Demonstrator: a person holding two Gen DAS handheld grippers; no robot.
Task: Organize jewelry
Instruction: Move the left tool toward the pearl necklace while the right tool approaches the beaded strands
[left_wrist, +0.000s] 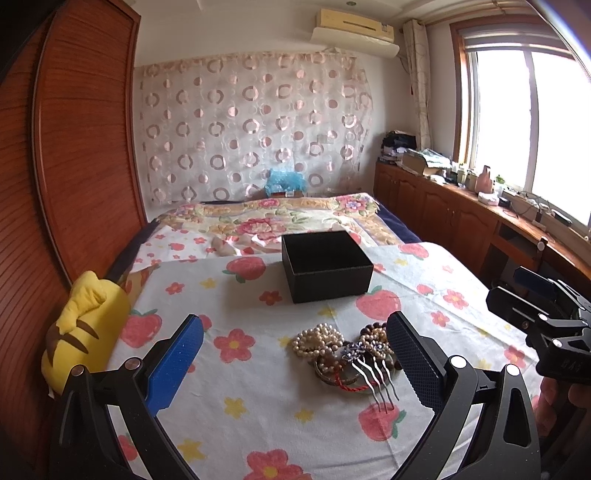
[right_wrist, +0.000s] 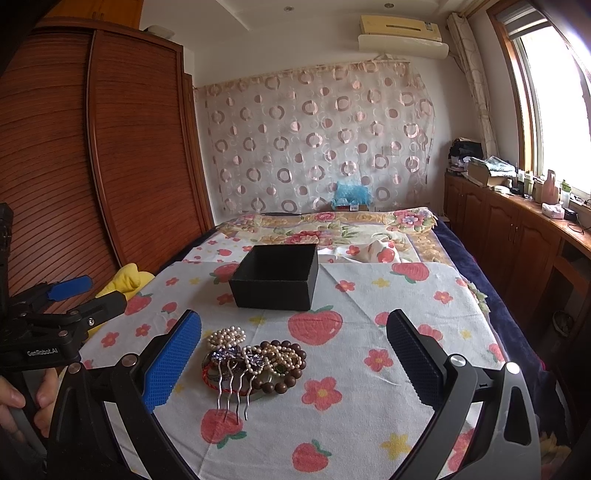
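A pile of jewelry (left_wrist: 341, 352) lies on the strawberry-print cloth (left_wrist: 258, 413): pearl strands (left_wrist: 319, 338), a metal hair comb (left_wrist: 373, 376), a red cord bangle and dark wooden beads (right_wrist: 284, 384). An open, empty black box (left_wrist: 325, 266) stands behind it, also in the right wrist view (right_wrist: 275, 277). My left gripper (left_wrist: 295, 360) is open and empty, just in front of the pile. My right gripper (right_wrist: 293, 358) is open and empty, with the pile (right_wrist: 251, 363) near its left finger. Each gripper shows in the other's view, at the edge (left_wrist: 543, 310) (right_wrist: 59, 306).
The cloth covers a bed with a floral blanket (left_wrist: 273, 218) behind the box. A yellow plush (left_wrist: 85, 332) lies at the bed's left edge by a wooden wardrobe (left_wrist: 74, 147). A cluttered wooden cabinet (left_wrist: 461, 206) runs along the right under the window.
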